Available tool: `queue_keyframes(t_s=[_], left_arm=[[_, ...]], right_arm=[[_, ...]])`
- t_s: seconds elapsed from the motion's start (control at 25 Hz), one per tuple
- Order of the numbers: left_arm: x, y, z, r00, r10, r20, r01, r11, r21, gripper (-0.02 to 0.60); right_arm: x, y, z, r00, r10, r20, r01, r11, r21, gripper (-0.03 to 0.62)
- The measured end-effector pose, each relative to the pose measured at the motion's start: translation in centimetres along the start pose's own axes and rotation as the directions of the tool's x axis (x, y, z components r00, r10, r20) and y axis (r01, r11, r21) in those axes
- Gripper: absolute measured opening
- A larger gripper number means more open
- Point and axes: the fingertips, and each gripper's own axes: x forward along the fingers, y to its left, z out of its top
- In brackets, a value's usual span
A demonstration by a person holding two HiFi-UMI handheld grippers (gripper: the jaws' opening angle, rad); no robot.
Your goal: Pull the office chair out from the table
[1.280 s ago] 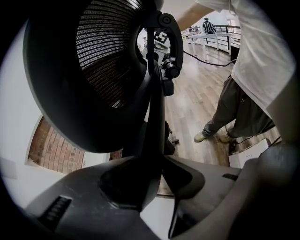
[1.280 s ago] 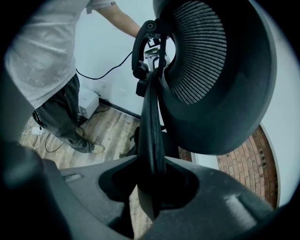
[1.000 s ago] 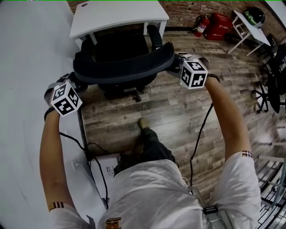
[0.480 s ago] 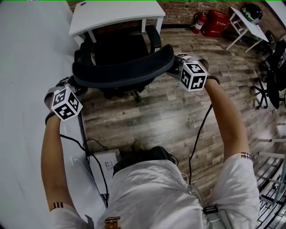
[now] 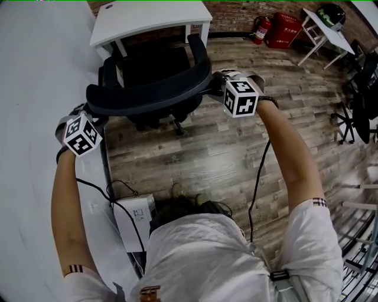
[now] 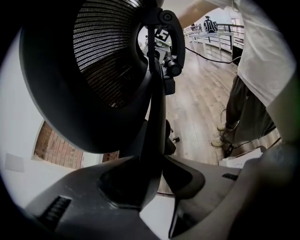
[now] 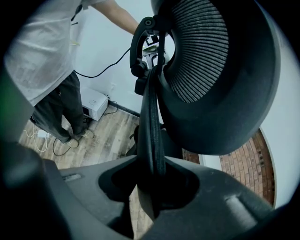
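Observation:
A black office chair point(image 5: 147, 91) with a mesh backrest stands in front of the white table point(image 5: 147, 17), its seat facing the table. My left gripper point(image 5: 88, 118) is shut on the left edge of the backrest point(image 6: 152, 122). My right gripper point(image 5: 220, 85) is shut on the right edge of the backrest point(image 7: 150, 126). In each gripper view the thin dark rim of the backrest runs down between the jaws, which press on it from both sides. The mesh headrest point(image 6: 103, 56) fills the upper part of both gripper views.
A white wall point(image 5: 35, 71) runs along the left. A white box point(image 5: 133, 215) with cables lies on the wood floor by the person's feet. At the back right are a red fire extinguisher point(image 5: 264, 29), a red case point(image 5: 286, 32) and a small white table point(image 5: 328, 29). Another black chair point(image 5: 360, 112) stands at the right.
The chair's backrest and both grippers have shifted left in the head view, and the chair stands further out from the table. The person's feet have stepped back.

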Motion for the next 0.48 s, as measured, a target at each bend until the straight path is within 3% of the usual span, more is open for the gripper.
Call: queue_keyframes(t_s=[0.48], left_arm=[[-2.0, -4.0, 2.0, 0.999, 0.015, -0.038, -0.016, 0.999, -0.028, 0.155]], right_arm=[[-2.4, 3.4, -0.4, 1.0, -0.012, 0.011, 0.012, 1.0, -0.028, 0.114]])
